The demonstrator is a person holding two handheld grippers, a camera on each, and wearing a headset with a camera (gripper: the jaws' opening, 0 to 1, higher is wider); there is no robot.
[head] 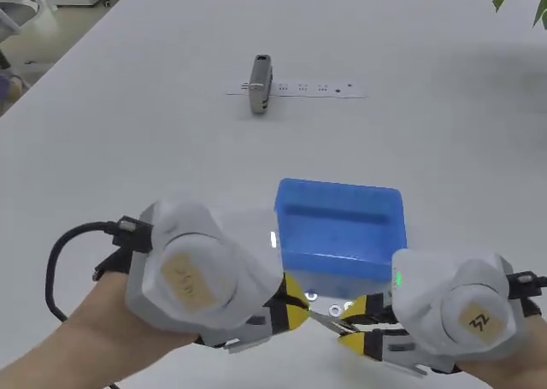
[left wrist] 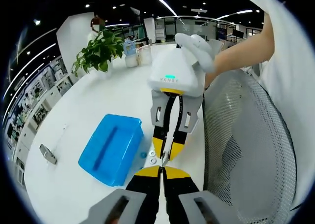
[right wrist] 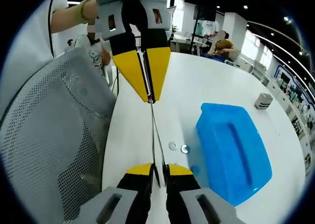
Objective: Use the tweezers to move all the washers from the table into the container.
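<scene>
1. Tweezers (right wrist: 153,135) stretch between the left gripper (right wrist: 147,93) and right gripper (right wrist: 156,171), both clamped on them. They carry no washer, and I cannot tell if the tips are open.
2. 2 washers (right wrist: 172,145) lie on the table just beside the blue container (right wrist: 231,150), so the task seems barely begun.
3. The white table (head: 128,107) stands in an open office with a plant (left wrist: 98,51).

Two washers (right wrist: 172,145) (right wrist: 184,148), one container (right wrist: 231,152), one tweezers (right wrist: 153,133) (two hand-held grippers (right wrist: 149,97) (right wrist: 157,169)).
</scene>
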